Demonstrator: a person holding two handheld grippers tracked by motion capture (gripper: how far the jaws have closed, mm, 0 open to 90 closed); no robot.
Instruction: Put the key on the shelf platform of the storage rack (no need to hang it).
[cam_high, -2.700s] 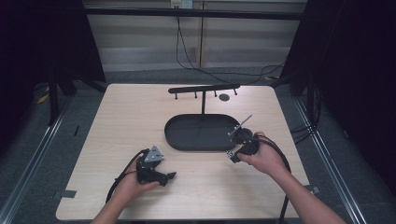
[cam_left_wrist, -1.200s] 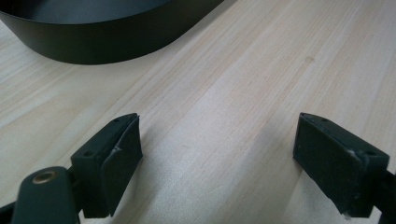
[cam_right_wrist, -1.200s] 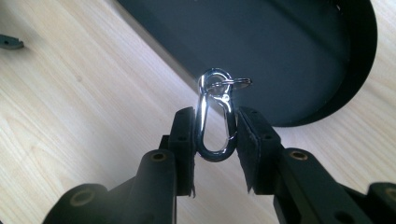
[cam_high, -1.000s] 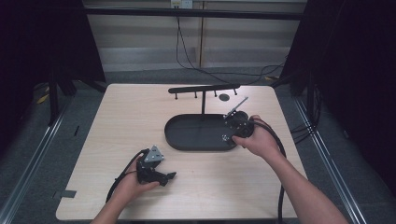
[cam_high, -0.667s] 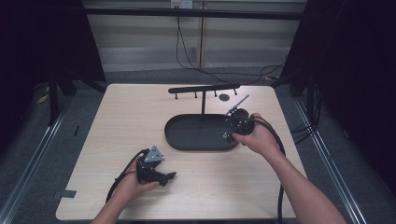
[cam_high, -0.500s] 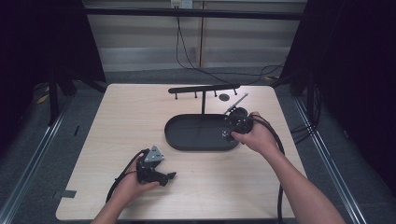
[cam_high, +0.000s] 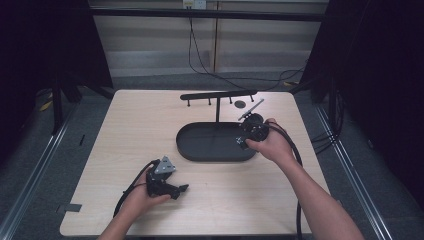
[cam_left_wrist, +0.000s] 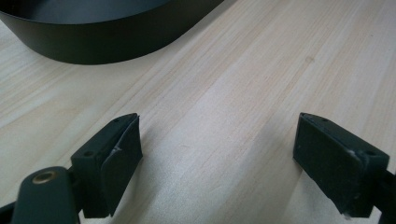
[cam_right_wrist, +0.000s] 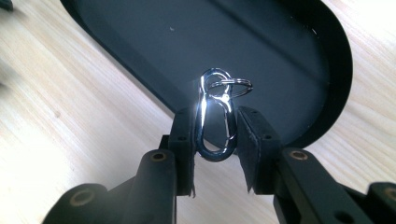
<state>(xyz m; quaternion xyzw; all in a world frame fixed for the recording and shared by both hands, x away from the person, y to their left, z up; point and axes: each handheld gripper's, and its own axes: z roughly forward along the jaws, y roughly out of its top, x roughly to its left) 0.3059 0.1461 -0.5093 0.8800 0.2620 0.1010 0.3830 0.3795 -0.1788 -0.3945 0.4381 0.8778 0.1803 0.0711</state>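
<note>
A silver carabiner (cam_right_wrist: 204, 122) with a small key ring (cam_right_wrist: 235, 87) on its top end stands upright between the pads of my right gripper (cam_right_wrist: 215, 135), which is shut on it. That gripper (cam_high: 242, 142) hovers over the right end of the black oval tray (cam_high: 190, 150), and the tray floor (cam_right_wrist: 233, 42) lies right behind the clip. My left gripper (cam_high: 178, 189) rests on the table near the front left. Its jaws are open wide (cam_left_wrist: 217, 144) over bare wood, with the tray wall (cam_left_wrist: 116, 42) ahead.
A black T-shaped hanger stand (cam_high: 218, 95) with several small pegs rises from the tray's back edge. A small dark disc (cam_high: 240, 104) lies on the table behind it. Cables trail from both grippers. The light wooden table (cam_high: 140, 120) has dark floor all around.
My right hand has carried the carabiner from beside the tray's front right toward the back, over the tray's right end. The left gripper has stayed put.
</note>
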